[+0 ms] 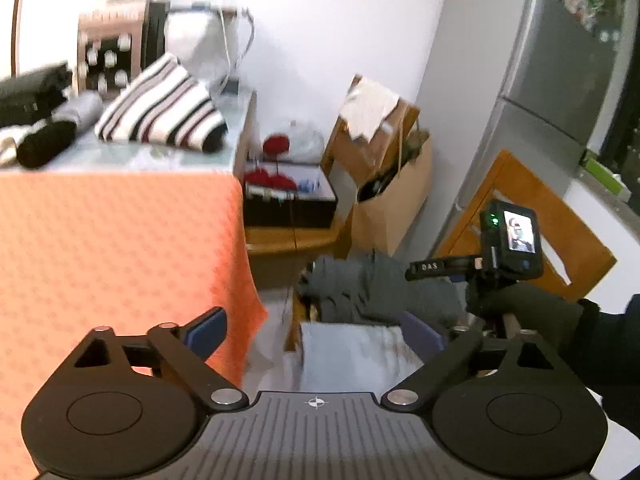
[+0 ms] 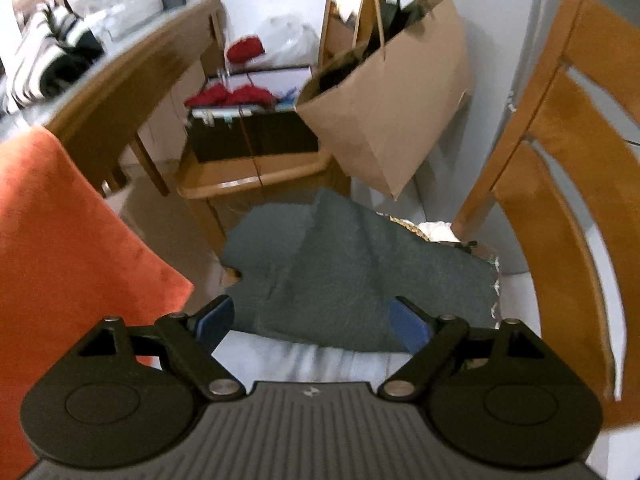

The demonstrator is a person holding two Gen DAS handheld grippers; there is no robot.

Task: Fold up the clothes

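Both tongs, left (image 1: 316, 330) and right (image 2: 312, 318), are gaping open, empty; grey garment (image 2: 340, 256) is lying ahead at 12 o'clock; orange cloth (image 2: 68, 232) is draping at 9 o'clock; paper bag (image 2: 384, 92) is hanging beyond.

One marking legible: "OAS" in pale letters on the black handle bar (image 1: 442, 267) beside the small camera (image 1: 514, 238), right side.

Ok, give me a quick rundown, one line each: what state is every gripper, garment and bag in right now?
Left gripper: open, empty.
Right gripper: open, empty, just before the grey garment.
Grey garment: unfolded, rumpled, draped low on a seat.
Striped sweater: folded, on the table.
Orange cloth: draped over the table edge.
Paper bag: open, stuffed with dark items.
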